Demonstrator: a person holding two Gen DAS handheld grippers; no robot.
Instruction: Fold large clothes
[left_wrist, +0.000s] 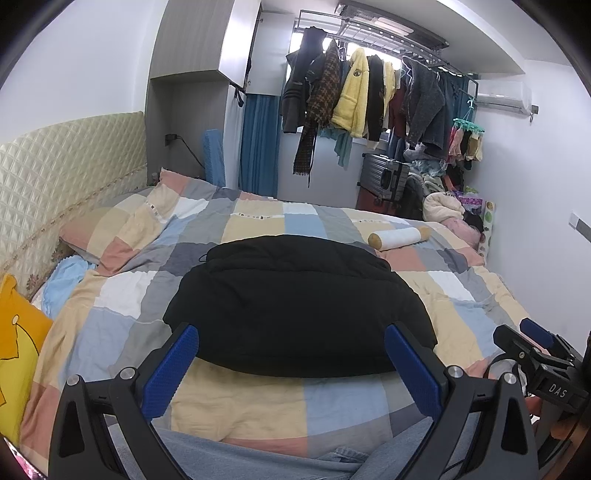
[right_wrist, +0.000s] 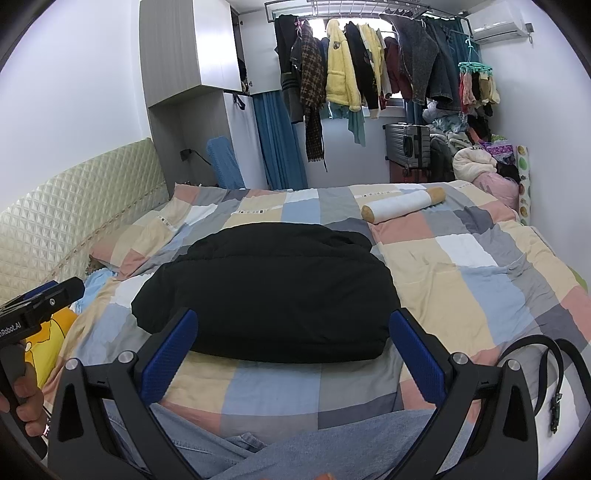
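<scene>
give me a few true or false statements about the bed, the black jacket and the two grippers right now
1. The black jacket lies in a folded bundle on the checked quilt. True.
2. The left gripper is clamped on the jacket. False: its jaws are spread wide and hold nothing.
3. The right gripper is open and holds nothing. True.
4. A rolled white bolster lies on top of the jacket. False: it lies on the quilt beyond the jacket, apart from it.
5. A black belt lies near the bed's edge in the right wrist view. True.
6. The clothes rail by the window is bare. False: coats hang along it, among them a yellow jacket.
</scene>
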